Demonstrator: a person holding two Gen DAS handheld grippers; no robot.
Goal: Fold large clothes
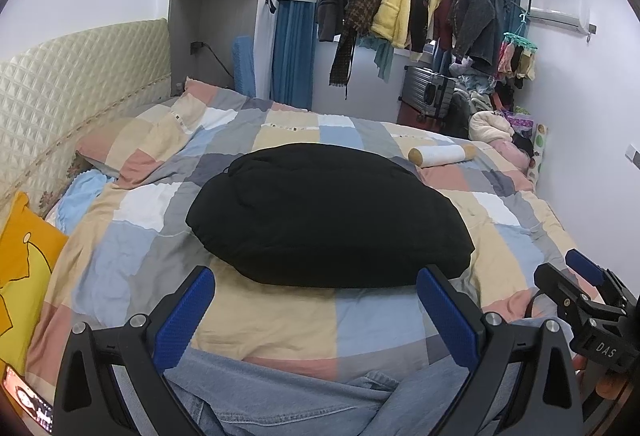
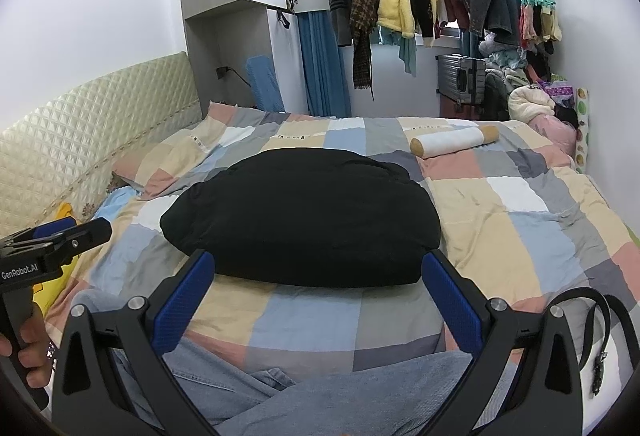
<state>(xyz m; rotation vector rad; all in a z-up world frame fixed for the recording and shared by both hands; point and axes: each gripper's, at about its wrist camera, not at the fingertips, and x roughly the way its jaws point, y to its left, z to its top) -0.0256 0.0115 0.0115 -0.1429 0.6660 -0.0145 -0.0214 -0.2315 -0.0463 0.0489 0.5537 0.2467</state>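
Observation:
A black garment (image 1: 328, 216) lies folded in a thick rounded bundle in the middle of the bed, also in the right wrist view (image 2: 304, 216). My left gripper (image 1: 316, 312) is open and empty, held above the bed's near edge just short of the bundle. My right gripper (image 2: 316, 300) is open and empty too, beside it to the right. The right gripper shows at the right edge of the left wrist view (image 1: 588, 296). The left gripper shows at the left edge of the right wrist view (image 2: 60, 240). Blue denim (image 1: 304, 396) lies under both grippers.
The bed has a patchwork checked quilt (image 1: 280, 316). A white and tan bolster (image 1: 440, 154) lies at the back right. A yellow pillow (image 1: 24, 268) is at left by the quilted headboard (image 1: 72, 84). A black belt (image 2: 600, 320) lies at right. Hanging clothes (image 1: 400, 8) and a suitcase (image 1: 428, 92) stand behind.

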